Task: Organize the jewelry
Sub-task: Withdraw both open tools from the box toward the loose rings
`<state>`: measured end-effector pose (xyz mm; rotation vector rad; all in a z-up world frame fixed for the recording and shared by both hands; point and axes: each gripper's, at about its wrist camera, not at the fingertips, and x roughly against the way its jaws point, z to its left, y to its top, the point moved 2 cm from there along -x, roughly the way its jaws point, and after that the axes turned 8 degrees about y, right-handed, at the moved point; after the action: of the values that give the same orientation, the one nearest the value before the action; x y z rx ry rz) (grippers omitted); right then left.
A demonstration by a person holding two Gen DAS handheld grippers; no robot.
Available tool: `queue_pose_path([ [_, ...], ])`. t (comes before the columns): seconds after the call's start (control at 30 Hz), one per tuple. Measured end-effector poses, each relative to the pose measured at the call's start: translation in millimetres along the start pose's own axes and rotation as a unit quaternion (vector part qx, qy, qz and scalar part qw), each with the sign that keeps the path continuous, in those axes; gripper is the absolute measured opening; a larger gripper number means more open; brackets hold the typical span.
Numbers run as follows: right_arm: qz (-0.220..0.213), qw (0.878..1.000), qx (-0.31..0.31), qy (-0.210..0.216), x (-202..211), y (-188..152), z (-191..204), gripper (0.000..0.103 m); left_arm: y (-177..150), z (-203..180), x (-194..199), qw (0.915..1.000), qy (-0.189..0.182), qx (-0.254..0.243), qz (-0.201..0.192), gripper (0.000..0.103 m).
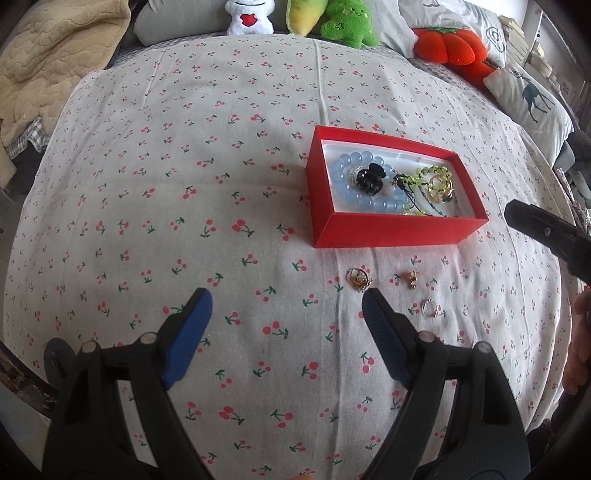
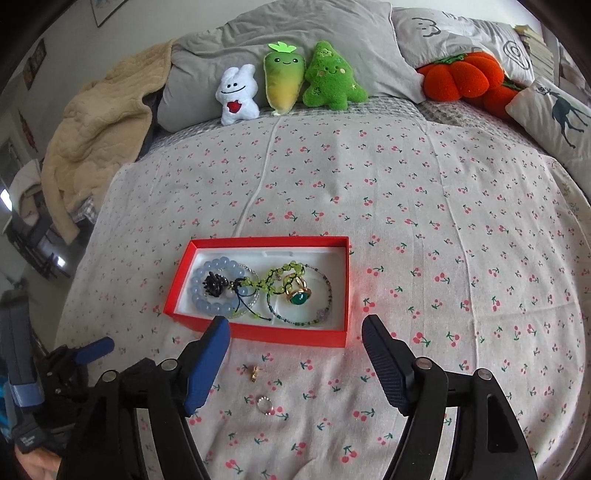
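Both the left gripper (image 1: 286, 304) and the right gripper (image 2: 295, 332) hang released, holding nothing. Three small pieces lie on the cherry-print bedsheet (image 1: 184, 184) before the near wall of the red cardboard box (image 1: 399, 230): a gold tangled ring (image 1: 359, 278), a gold earring (image 2: 255, 372) and a silver stone ring (image 2: 265, 404). I think the right gripper should lower straight over the silver stone ring and pinch its band gently, without catching cloth.

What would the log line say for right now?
left gripper: open, empty | right gripper: open, empty | red cardboard box: holds bracelets | loose on bedsheet: silver ring, gold earring

Cherry-print sheet (image 2: 406, 206), plush toys (image 2: 325, 77), grey pillows (image 2: 295, 26), beige blanket (image 2: 96, 125)
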<state>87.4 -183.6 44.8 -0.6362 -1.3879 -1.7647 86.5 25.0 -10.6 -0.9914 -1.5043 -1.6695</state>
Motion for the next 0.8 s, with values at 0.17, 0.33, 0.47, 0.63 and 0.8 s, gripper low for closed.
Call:
queue_pose_path([
  [0.17,0.01,1.0,-0.008,0.001,3,-21,-12,0.075,-9,-3,-1,0.9998,-0.009,-0.018,-0.005,0.083],
  [0.33,0.017,1.0,-0.022,-0.001,0,-42,-24,0.075,-20,-2,-7,0.9988,-0.024,-0.04,-0.016,0.083],
  [0.47,0.015,1.0,0.006,-0.024,-7,-59,-25,0.075,-33,-5,-16,0.9963,-0.046,-0.067,-0.028,0.083],
  [0.63,0.028,0.998,0.055,-0.03,-18,-78,-17,0.075,-42,-13,-23,0.991,-0.071,-0.104,-0.047,0.08],
  [0.8,0.041,0.994,0.097,-0.032,-25,-92,-5,0.075,-42,-27,-29,0.9869,-0.084,-0.126,-0.055,0.06],
])
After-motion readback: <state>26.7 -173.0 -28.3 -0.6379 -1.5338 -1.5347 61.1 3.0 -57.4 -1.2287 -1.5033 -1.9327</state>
